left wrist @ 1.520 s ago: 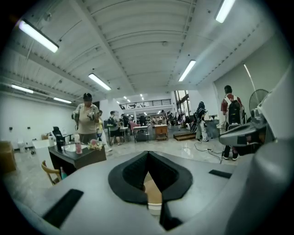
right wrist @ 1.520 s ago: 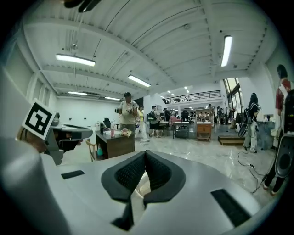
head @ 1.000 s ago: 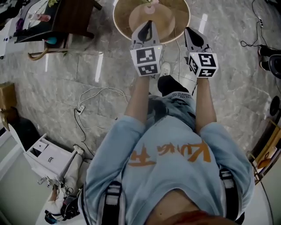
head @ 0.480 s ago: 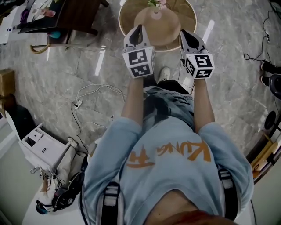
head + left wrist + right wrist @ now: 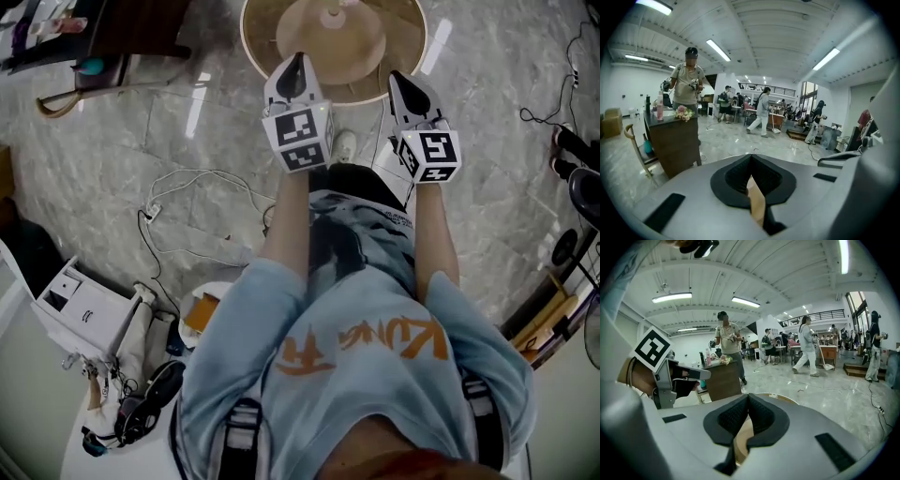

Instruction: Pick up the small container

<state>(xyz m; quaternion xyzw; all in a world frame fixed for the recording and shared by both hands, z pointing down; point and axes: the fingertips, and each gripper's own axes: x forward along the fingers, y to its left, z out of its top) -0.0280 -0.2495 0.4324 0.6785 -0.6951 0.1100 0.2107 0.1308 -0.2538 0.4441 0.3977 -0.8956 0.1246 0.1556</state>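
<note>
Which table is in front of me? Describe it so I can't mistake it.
On the grey marble floor, just beyond the tips of the left gripper and right gripper, stands the round table. It is light wood with a smaller disc at its centre, unlike the dark rectangular cabinet off to the left.

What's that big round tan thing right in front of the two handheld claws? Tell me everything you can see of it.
It is a round table, light tan, wood by its look, with a paler rim and a darker disc in the middle. A small pale object stands at its centre, half cut off by the picture's edge. Seen from above, the shut tips of the left gripper and right gripper overlap its near edge; contact cannot be told. Grey marbled floor lies around it.
</note>
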